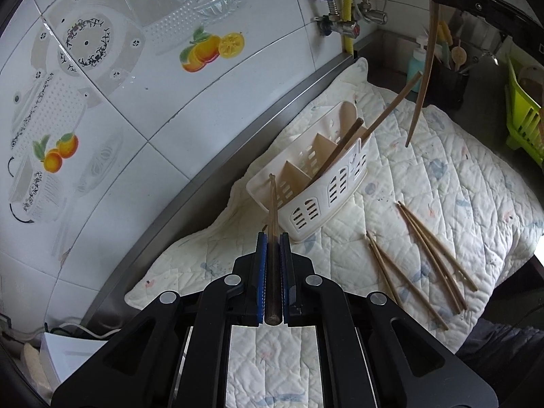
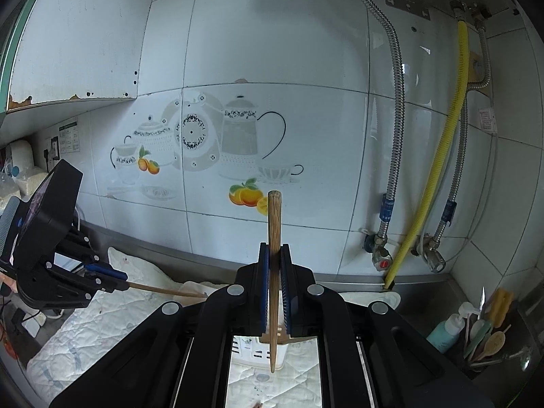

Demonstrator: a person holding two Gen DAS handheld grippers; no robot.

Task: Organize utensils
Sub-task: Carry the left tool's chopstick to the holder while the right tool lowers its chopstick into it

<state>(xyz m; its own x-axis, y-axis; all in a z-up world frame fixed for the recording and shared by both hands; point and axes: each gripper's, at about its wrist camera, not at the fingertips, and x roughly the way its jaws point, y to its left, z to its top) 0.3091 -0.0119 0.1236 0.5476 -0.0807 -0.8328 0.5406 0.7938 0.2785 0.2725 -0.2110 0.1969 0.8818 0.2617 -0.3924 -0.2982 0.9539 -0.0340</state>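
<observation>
Both the left gripper (image 1: pixel 273 238) and right gripper (image 2: pixel 274 248) pinch a brown wooden chopstick (image 1: pixel 272 204); each risks missing the white slotted plastic caddy (image 1: pixel 316 183) if tilted

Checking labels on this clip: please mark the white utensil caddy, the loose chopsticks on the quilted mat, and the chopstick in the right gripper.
white utensil caddy (image 1: pixel 307 212): left wrist view, front wall.
loose chopsticks (image 1: pixel 431 248): left wrist view, mid-shaft.
chopstick (image 2: pixel 274 217): right wrist view, upper shaft.
</observation>
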